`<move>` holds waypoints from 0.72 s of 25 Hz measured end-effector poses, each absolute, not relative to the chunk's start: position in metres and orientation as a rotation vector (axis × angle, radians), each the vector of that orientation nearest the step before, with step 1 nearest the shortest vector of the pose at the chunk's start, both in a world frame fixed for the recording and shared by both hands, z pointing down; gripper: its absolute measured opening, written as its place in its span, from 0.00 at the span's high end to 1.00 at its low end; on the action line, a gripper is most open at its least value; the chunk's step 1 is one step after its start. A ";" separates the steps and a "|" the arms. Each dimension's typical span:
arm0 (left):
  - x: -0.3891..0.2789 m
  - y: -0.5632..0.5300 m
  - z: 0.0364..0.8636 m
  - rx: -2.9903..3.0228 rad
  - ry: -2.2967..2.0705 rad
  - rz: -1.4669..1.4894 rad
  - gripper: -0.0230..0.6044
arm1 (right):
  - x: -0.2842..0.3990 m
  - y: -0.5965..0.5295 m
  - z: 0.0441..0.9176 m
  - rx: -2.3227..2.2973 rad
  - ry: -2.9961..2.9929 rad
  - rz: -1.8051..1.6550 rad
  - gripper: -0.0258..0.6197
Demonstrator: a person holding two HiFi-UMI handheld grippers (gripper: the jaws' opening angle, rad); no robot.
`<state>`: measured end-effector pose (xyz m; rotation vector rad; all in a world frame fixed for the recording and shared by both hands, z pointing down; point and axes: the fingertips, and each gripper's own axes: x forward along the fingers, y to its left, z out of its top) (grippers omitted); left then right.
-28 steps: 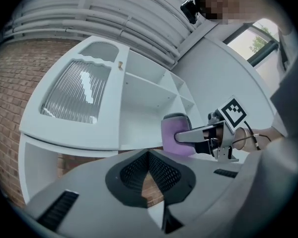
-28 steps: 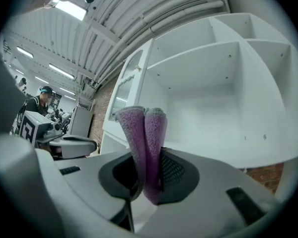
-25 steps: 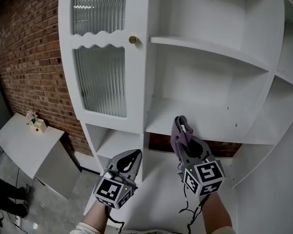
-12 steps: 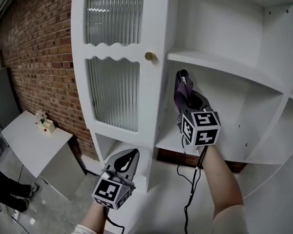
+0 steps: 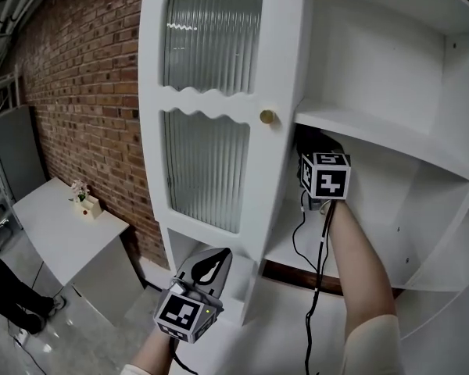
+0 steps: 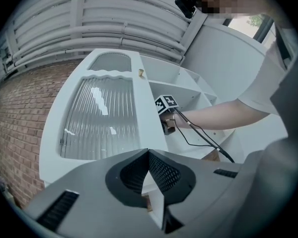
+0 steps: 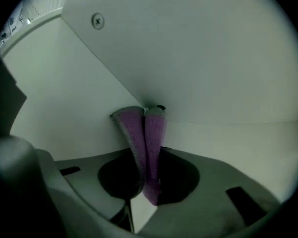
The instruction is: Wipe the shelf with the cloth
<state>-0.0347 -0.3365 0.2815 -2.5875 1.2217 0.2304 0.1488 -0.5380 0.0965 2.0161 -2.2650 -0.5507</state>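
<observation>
no readable text, labels, brands, numbers or signs anywhere.
</observation>
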 end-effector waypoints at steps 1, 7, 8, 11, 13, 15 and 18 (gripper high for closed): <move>-0.033 -0.338 0.281 -2.587 1.219 0.236 0.94 | 0.151 -0.542 0.094 2.023 -2.257 -0.538 0.84; -0.029 -0.338 0.269 -2.585 1.200 0.239 0.94 | 0.141 -0.553 0.088 1.976 -2.388 -0.435 0.84; -0.027 -0.338 0.270 -2.592 1.194 0.243 0.94 | 0.139 -0.550 0.089 1.946 -2.409 -0.428 0.84; -0.024 -0.339 0.279 -2.613 1.185 0.229 0.94 | 0.129 -0.540 0.090 1.855 -2.458 -0.444 0.84; -0.025 -0.340 0.288 -2.621 1.192 0.205 0.94 | 0.121 -0.529 0.089 1.810 -2.499 -0.456 0.84; -0.024 -0.340 0.296 -2.635 1.196 0.178 0.94 | 0.116 -0.516 0.091 1.769 -2.534 -0.449 0.84; -0.022 -0.339 0.296 -2.642 1.194 0.170 0.94 | 0.110 -0.499 0.092 1.728 -2.551 -0.436 0.84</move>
